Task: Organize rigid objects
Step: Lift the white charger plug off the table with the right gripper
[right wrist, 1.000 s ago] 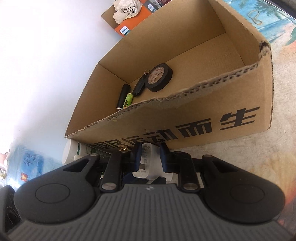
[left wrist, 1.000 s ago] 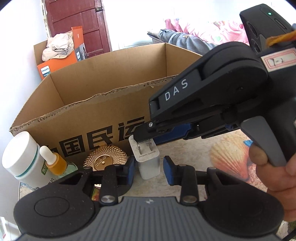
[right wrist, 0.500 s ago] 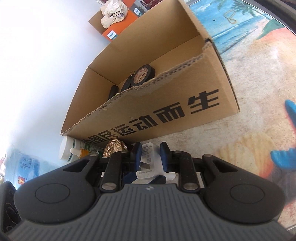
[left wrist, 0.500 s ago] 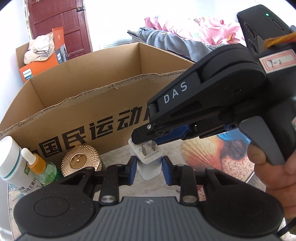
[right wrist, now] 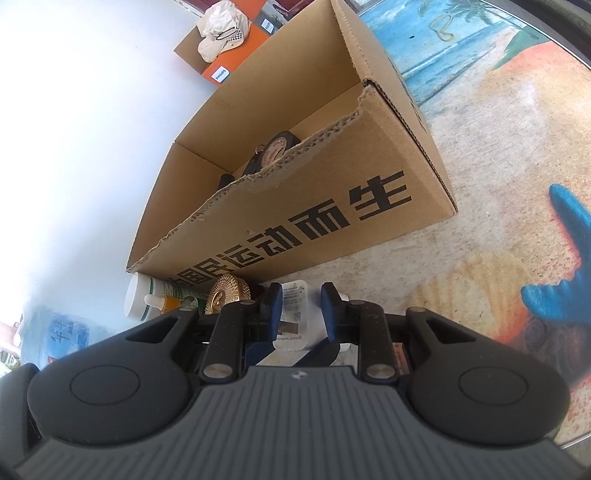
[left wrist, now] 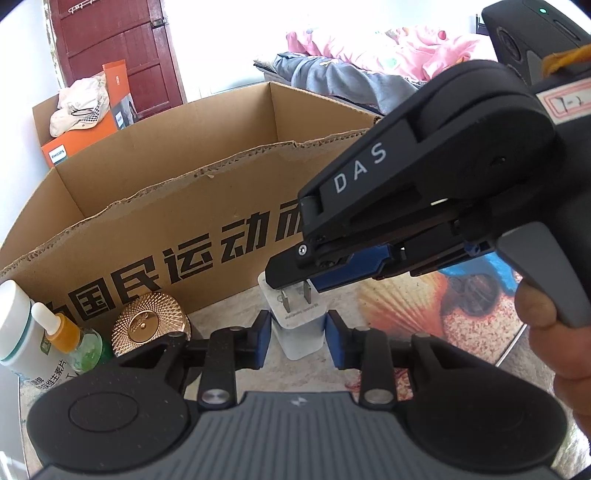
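Closest thing first: the left gripper (left wrist: 297,339) has its 2 blue pads pressed on the sides of a white charger (left wrist: 300,330), so it's clamped on that with a narrow gap. The charger sits just in front of the cardboard box (left wrist: 184,206), prongs pointing up and away. I can't tell if its bottom is on the table or a bit off it.

The right gripper (right wrist: 300,308) comes in from the right, held by a hand (left wrist: 554,332), and crowds the same charger from the prong end. Its jaws are opening. The charger is between them, but there's a visible gap on 1 side, so it isn't pinching it. Its black body also blocks a good chunk of the box front in the left view.

Just left of the charger, against the box wall, are a gold ribbed disc (left wrist: 149,325), a small dropper bottle (left wrist: 64,332) with an orange neck, and a white bottle (left wrist: 14,325), all bunched together.

Inside the box there's a roll of black tape (right wrist: 275,151), partly hidden by the torn front edge. The box stands on a beach-print mat (right wrist: 498,147), with a yellow rubber band (right wrist: 441,27) lying on it further out.

Way back are an orange carton (left wrist: 62,151) with a cap (left wrist: 79,107) on it, a red door (left wrist: 118,48) and pink bedding (left wrist: 388,48).
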Action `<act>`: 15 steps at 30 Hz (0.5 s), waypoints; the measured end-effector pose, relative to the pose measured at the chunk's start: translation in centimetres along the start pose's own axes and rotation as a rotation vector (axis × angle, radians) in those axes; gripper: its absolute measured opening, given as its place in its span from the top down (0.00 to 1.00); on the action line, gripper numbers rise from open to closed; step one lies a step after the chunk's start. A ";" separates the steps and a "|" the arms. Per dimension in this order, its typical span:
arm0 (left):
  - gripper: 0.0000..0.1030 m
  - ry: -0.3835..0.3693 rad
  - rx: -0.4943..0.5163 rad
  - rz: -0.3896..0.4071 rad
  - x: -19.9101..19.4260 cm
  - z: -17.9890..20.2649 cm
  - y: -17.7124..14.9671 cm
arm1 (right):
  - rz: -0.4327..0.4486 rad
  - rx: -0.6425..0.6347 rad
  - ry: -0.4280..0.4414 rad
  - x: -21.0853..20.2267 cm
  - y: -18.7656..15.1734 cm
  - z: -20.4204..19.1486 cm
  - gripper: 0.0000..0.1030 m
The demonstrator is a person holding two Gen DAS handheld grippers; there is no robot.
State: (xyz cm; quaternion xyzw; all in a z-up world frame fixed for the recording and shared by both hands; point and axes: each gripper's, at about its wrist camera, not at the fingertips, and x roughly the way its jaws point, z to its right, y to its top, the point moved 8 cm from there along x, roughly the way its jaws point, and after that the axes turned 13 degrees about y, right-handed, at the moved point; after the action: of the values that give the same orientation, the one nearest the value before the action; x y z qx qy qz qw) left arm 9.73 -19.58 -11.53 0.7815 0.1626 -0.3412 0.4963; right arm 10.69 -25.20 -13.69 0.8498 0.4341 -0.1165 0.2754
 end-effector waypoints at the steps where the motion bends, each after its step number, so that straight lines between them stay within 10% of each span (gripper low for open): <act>1: 0.68 0.002 -0.004 -0.001 0.0 0.0 0.0 | -0.002 -0.001 0.002 0.0 0.0 0.0 0.78; 15: 0.70 0.032 -0.033 0.004 -0.3 0.1 0.0 | -0.031 -0.016 0.006 -0.3 0.0 0.0 0.76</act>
State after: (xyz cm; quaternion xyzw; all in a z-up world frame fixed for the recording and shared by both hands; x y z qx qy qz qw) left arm 9.46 -19.68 -11.33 0.7789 0.1747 -0.3249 0.5071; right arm 10.49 -25.43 -13.58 0.8410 0.4491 -0.1148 0.2789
